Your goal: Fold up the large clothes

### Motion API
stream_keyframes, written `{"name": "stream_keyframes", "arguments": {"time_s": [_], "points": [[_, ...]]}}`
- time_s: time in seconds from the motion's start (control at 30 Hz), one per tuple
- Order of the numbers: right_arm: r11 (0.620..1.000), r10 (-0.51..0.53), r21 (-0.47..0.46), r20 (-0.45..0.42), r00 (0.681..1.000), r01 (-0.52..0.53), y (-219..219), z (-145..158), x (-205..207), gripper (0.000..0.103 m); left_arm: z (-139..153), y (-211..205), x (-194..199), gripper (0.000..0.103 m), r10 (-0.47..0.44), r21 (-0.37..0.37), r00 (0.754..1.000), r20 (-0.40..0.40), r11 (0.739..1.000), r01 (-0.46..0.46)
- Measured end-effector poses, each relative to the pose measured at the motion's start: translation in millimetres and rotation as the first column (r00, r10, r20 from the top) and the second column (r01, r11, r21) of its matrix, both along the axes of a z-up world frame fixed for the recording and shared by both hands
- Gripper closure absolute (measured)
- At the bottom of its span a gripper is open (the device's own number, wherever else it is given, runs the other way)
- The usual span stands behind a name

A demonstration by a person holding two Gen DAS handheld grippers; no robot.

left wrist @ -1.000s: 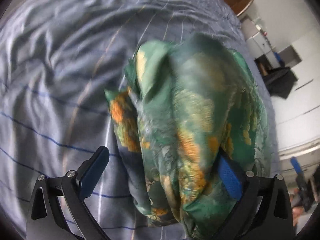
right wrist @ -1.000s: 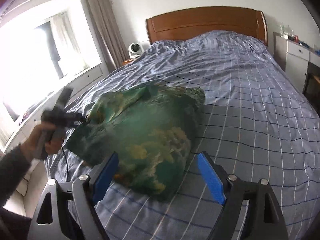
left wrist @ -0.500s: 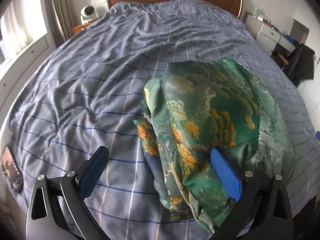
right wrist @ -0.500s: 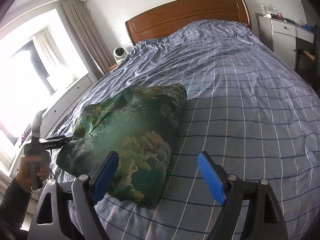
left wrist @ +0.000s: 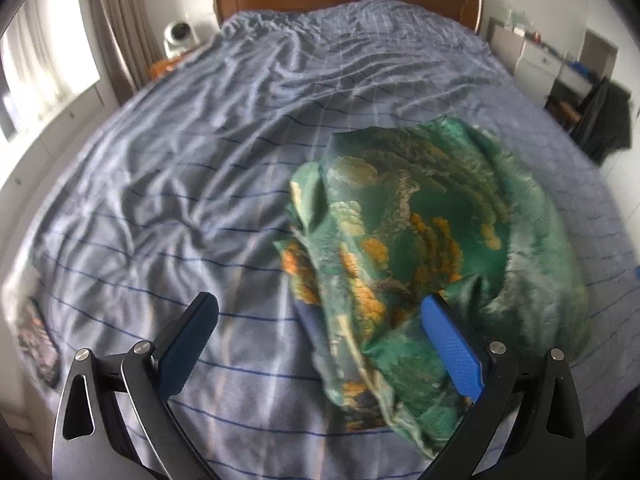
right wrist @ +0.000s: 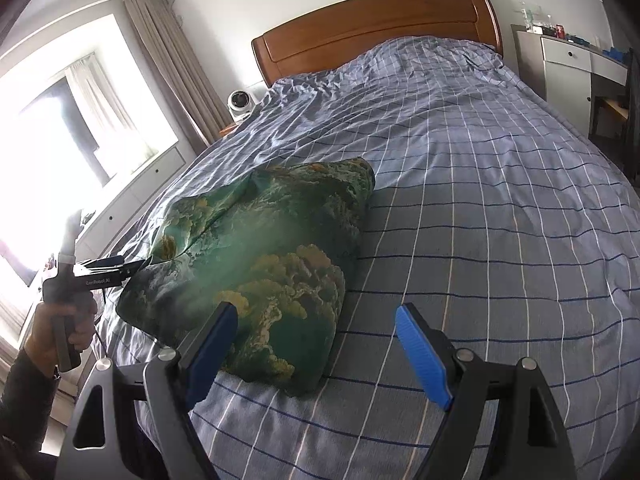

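Note:
A green garment (left wrist: pixel 432 240) with orange and cream print lies bunched in a mound on the blue checked bedsheet (left wrist: pixel 180 168). My left gripper (left wrist: pixel 320 332) is open at the mound's near left edge, with its right blue pad (left wrist: pixel 450 352) against the cloth and nothing held. In the right wrist view the same garment (right wrist: pixel 260 264) lies left of centre. My right gripper (right wrist: pixel 316 340) is open and empty just in front of the mound. The left gripper's fingers (right wrist: pixel 116 268) show there at the garment's left edge.
A wooden headboard (right wrist: pixel 376 28) is at the far end. A white fan (right wrist: pixel 240 102) stands on the nightstand by the curtains. A white dresser (right wrist: pixel 572 68) and dark hanging clothes (left wrist: pixel 604 120) are on the right. A dark flat object (left wrist: pixel 38 344) lies at the bed's left edge.
The left gripper tilted up and drew back from the garment, which has settled onto the bed. The right gripper pulled back slightly; both stay open.

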State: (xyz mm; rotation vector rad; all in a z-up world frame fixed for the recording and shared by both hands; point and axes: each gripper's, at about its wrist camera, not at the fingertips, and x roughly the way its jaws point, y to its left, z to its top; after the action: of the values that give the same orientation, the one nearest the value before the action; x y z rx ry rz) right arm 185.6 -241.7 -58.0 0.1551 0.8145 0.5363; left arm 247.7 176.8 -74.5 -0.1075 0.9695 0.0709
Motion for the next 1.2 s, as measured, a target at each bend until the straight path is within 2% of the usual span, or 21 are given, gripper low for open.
{"name": "stream_keyframes", "arguments": {"time_s": [0.03,0.07,0.1,0.13,0.17,0.2,0.3,0.4,0.57,0.73,0.8,0.87,0.93,0.97,1.03,1.07,1.1,1.13,1.2], "points": [[1.0,0.001,0.001,-0.001,1.0,-0.001,-0.4,-0.5,-0.4,0.02,0.1,8.4,1.0,0.002,-0.002,-0.101,1.0,0.0,0.995,0.002],[1.0,0.003,0.002,0.0,1.0,-0.003,-0.7,-0.6,-0.8,0.02,-3.0,21.2,3.6,0.002,-0.009,-0.255,1.0,-0.002,0.967,0.009],[1.0,0.005,0.002,0.0,1.0,-0.005,-1.2,-0.8,-0.9,0.02,-7.8,29.4,6.8,0.002,-0.02,-0.354,1.0,-0.013,0.935,0.014],[1.0,0.004,0.001,-0.001,1.0,-0.004,-1.5,-1.0,0.4,0.02,-19.2,40.5,14.4,0.002,-0.032,-0.479,0.998,-0.05,0.878,0.004],[1.0,0.004,0.001,-0.004,1.0,-0.004,-1.8,-1.5,2.2,0.02,-28.7,46.1,21.3,0.002,-0.029,-0.524,0.996,-0.088,0.852,-0.021],[1.0,0.003,0.001,-0.009,1.0,-0.003,-1.9,-2.2,4.6,0.02,-37.1,47.8,28.4,0.002,-0.03,-0.533,0.993,-0.116,0.845,-0.037],[1.0,0.002,0.003,-0.032,0.999,-0.002,0.2,-6.2,14.0,0.02,-58.8,37.0,46.3,0.002,-0.087,-0.526,0.983,-0.162,0.85,-0.012],[1.0,0.009,0.003,-0.085,0.996,-0.009,7.7,-13.1,30.2,0.02,-75.8,33.4,56.3,0.0,-0.083,-0.5,0.981,-0.177,0.866,-0.017],[0.995,0.084,0.066,-0.16,0.983,-0.074,23.4,-31.3,60.0,0.02,-91.6,41.0,55.5,0.0,-0.085,-0.546,0.983,-0.164,0.838,-0.019],[0.981,0.18,0.132,-0.307,0.934,-0.145,41.1,-84.3,93.9,0.02,-109.8,45.5,58.0,0.0,-0.098,-0.586,0.981,-0.169,0.81,-0.02],[0.954,0.245,0.25,-0.338,0.908,-0.165,44.0,-103.8,103.5,0.02,-117.8,51.0,59.1,0.0,-0.109,-0.62,0.981,-0.159,0.785,-0.013],[0.917,0.291,0.37,-0.375,0.88,-0.146,45.3,-119.5,115.6,0.014,-120.0,53.2,61.2,0.0,-0.121,-0.629,0.981,-0.15,0.777,-0.001],[0.901,0.302,0.419,-0.415,0.858,-0.114,51.2,-132.5,126.5,0.011,-120.3,54.7,61.4,0.0,-0.124,-0.626,0.982,-0.14,0.779,0.009],[0.898,0.299,0.427,-0.423,0.855,-0.102,57.1,-135.8,130.5,0.01,-120.3,54.1,61.0,0.0,-0.124,-0.623,0.983,-0.138,0.782,0.011],[0.927,0.273,0.35,-0.39,0.879,-0.132,73.0,-126.1,130.1,0.012,-117.4,49.9,60.2,0.0,-0.113,-0.607,0.983,-0.143,0.795,0.003],[0.951,0.253,0.259,-0.34,0.906,-0.169,85.1,-113.8,124.2,0.014,-114.5,45.5,61.0,0.008,-0.102,-0.589,0.985,-0.142,0.808,-0.002],[0.962,0.248,0.185,-0.285,0.926,-0.201,95.5,-102.4,115.7,0.015,-106.9,42.3,58.2,0.036,-0.098,-0.582,0.988,-0.118,0.813,0.011],[0.966,0.25,0.128,-0.235,0.939,-0.225,103.5,-92.5,107.0,0.018,-100.0,39.2,56.8,0.041,-0.095,-0.581,0.99,-0.106,0.814,0.016],[0.964,0.267,0.035,-0.138,0.954,-0.264,115.7,-74.2,89.1,0.021,-81.1,34.0,54.1,0.054,-0.091,-0.55,0.993,-0.076,0.835,0.034]]}}
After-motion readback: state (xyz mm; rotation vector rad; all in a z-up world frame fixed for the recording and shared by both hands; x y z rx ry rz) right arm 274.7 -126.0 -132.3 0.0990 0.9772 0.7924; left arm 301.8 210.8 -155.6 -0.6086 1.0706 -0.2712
